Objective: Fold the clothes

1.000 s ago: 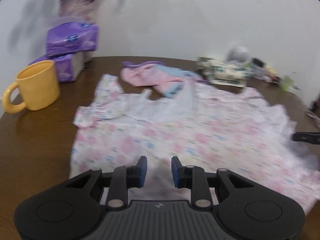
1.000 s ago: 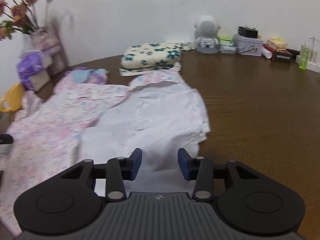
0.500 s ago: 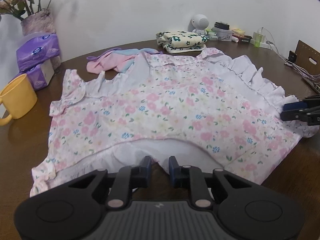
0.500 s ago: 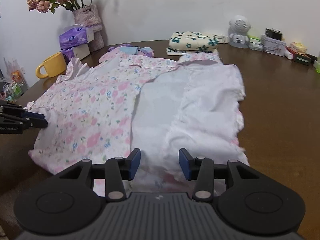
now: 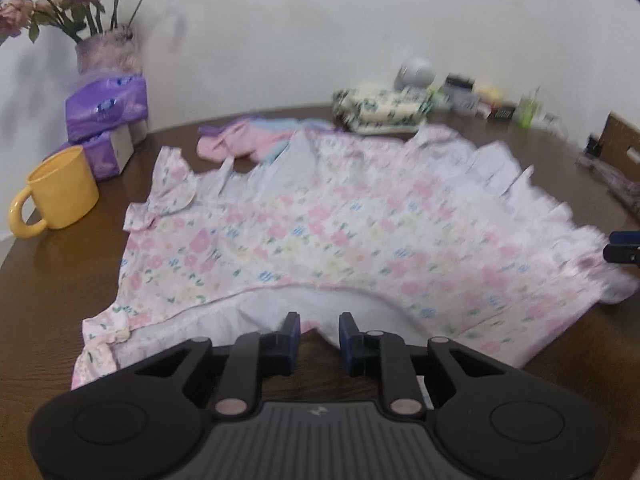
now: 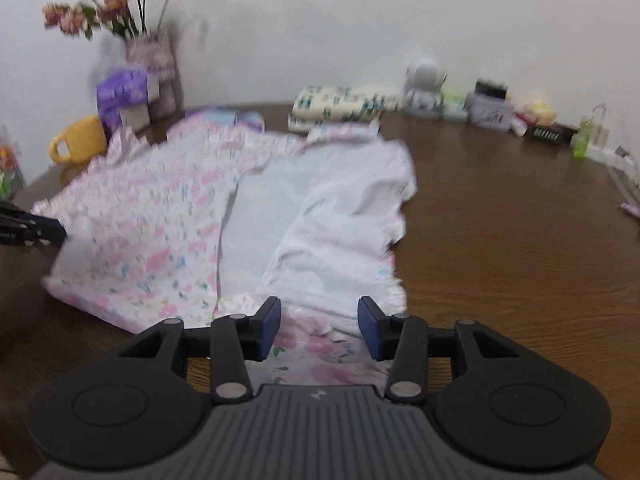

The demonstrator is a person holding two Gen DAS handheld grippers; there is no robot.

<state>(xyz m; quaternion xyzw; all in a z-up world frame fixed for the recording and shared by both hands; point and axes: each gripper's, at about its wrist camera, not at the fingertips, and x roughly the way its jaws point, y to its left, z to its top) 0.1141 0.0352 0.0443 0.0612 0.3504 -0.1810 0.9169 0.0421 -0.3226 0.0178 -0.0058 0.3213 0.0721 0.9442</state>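
A pink floral dress with white ruffled trim [image 5: 320, 240] lies spread flat on the brown round table [image 5: 52, 288]. My left gripper [image 5: 319, 330] is open and empty, just short of the dress's near white hem. In the right wrist view the dress [image 6: 168, 232] shows its white lining [image 6: 340, 216] folded over on the right side. My right gripper [image 6: 319, 322] is open and empty, its fingers [image 6: 370, 326] over the dress's near edge. Each gripper's tip shows at the edge of the other view.
A yellow mug [image 5: 60, 188], purple tissue packs [image 5: 106, 108] and a flower vase [image 5: 106, 52] stand at the left. Pink and blue clothes [image 5: 244, 140] and a folded floral stack [image 5: 382, 110] lie at the back. Small items line the wall at the right [image 6: 492, 108].
Both grippers have drawn back from the dress; the left one has opened wider and let go of the hem. The dress lies flat, where a second ago it was being spread.
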